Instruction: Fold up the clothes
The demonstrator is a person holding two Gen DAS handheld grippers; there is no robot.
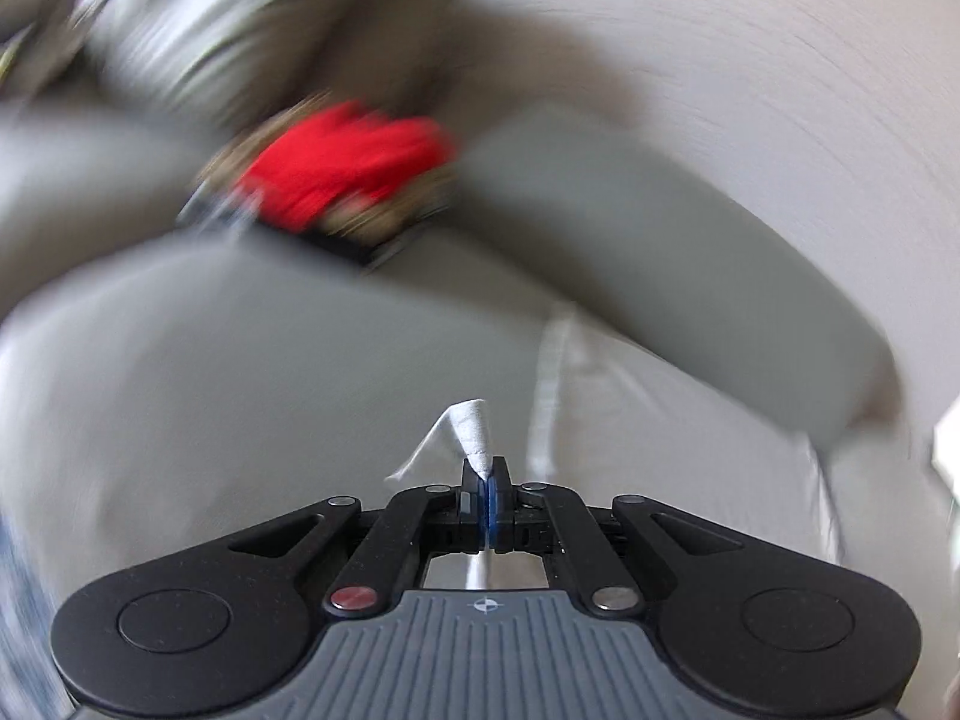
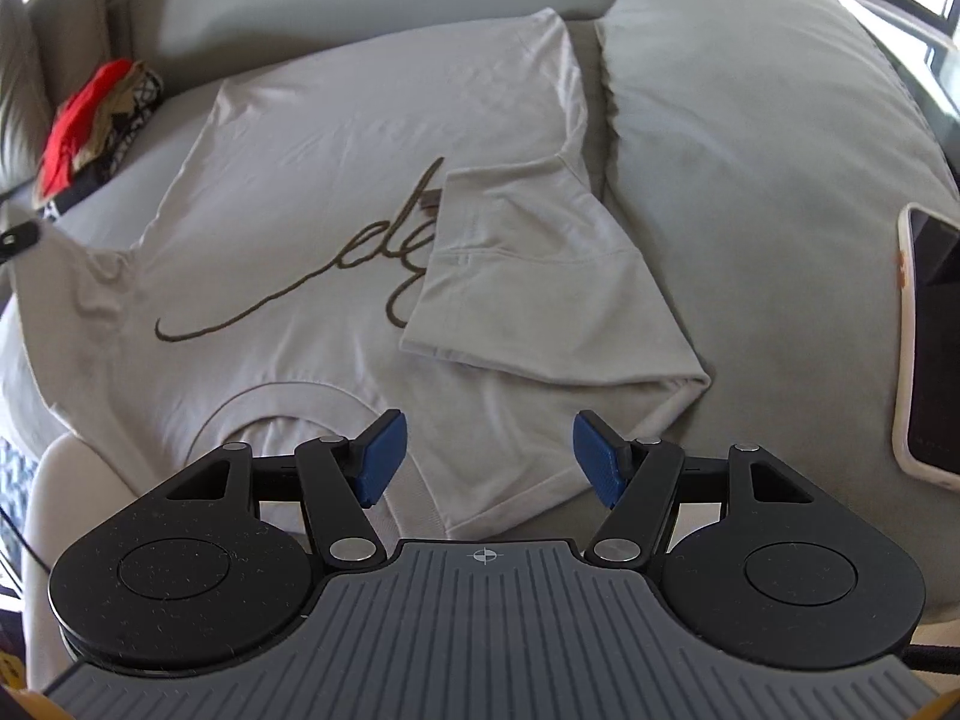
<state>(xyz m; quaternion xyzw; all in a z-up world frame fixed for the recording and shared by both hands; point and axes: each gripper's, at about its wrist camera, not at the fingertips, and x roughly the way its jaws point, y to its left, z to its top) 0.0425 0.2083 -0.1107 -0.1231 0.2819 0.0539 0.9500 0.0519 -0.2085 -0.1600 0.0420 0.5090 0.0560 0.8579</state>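
Left gripper (image 1: 485, 471) pinches a bit of the pale grey cotton T-shirt (image 2: 336, 180); right gripper (image 2: 489, 456) hangs wide open, holding nothing, above it.

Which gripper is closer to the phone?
Right. The right gripper hovers open over the shirt, with the phone just beside it. The left gripper pinches cloth, no phone in its view.

Grey bed (image 2: 750, 120) carries a beige T-shirt (image 2: 336, 138), phone (image 2: 930, 336), red clothes (image 2: 78, 120)

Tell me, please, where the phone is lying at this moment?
In the right wrist view the phone lies at the far right edge on the grey cushion, right of the T-shirt's folded sleeve.
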